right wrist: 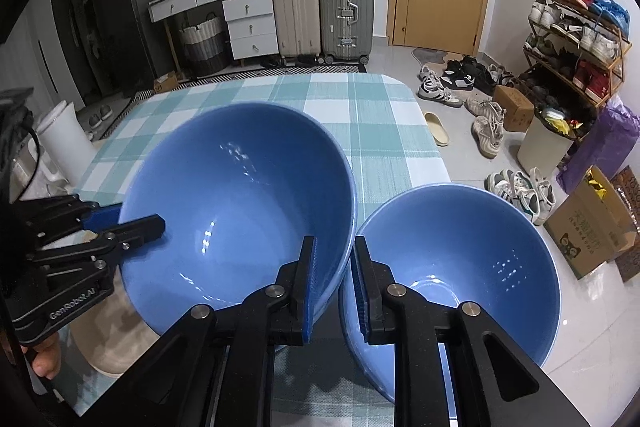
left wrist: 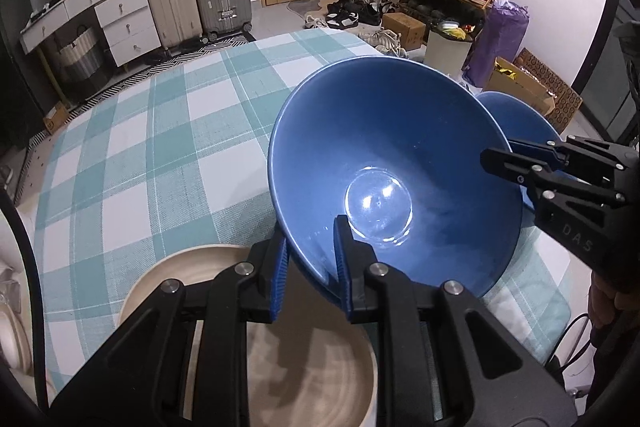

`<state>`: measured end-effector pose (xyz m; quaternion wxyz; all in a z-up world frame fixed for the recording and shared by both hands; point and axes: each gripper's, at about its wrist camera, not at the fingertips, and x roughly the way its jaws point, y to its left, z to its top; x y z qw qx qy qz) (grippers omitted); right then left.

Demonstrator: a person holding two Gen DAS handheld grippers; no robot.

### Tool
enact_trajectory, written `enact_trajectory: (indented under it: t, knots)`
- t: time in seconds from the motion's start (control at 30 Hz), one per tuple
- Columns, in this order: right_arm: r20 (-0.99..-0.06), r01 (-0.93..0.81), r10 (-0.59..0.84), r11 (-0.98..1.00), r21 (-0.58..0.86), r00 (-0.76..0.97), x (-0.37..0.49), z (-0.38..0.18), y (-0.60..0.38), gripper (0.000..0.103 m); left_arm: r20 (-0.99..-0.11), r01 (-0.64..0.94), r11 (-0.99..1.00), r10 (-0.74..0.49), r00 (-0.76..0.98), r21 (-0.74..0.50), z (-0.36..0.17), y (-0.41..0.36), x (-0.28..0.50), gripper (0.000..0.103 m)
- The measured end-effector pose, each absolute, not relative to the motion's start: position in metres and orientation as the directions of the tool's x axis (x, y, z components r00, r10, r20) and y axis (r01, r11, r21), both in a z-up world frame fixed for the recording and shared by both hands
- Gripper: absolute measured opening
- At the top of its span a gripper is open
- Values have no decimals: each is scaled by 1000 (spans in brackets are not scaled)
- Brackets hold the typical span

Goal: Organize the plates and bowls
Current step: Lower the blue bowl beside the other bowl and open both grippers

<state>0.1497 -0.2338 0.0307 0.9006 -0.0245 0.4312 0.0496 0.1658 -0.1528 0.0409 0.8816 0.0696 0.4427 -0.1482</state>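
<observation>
Large blue bowl (left wrist: 394, 163): tilted above the checked table (left wrist: 132, 147), clamped at its near rim by the left gripper (left wrist: 310, 259). Right gripper (right wrist: 334, 291): fingers straddle the large bowl's opposite rim, closure uncertain. Small blue bowl (right wrist: 460, 267): just right of the large bowl. Beige plate (left wrist: 224, 327): under the left gripper.

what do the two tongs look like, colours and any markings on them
Both tongs, left and right, are matte black angular linkages with silver round pivot pins and ribbed blue pads on the inner finger faces. The left one's body reads "GenRobot.AI" in the right wrist view; the right one's shows the letters "DAS" in the left wrist view. A black cable trails below the right one.
</observation>
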Motion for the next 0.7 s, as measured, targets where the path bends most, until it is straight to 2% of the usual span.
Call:
enact_trajectory:
  t: [0.27, 0.53, 0.7]
  knots:
    - [-781, -130, 74, 991, -10, 620, 151, 24, -229, 18, -815, 317, 948, -192, 547, -11, 32, -146, 170, 21]
    - [-773, -131, 38, 990, -59, 633, 150, 19, -225, 18, -831, 324, 945, -143, 538, 47, 23, -149, 172, 24]
    - [-771, -118, 16, 990, -77, 637, 149, 15, -226, 18, -839, 321, 947, -176, 514, -3, 20, -148, 175, 27]
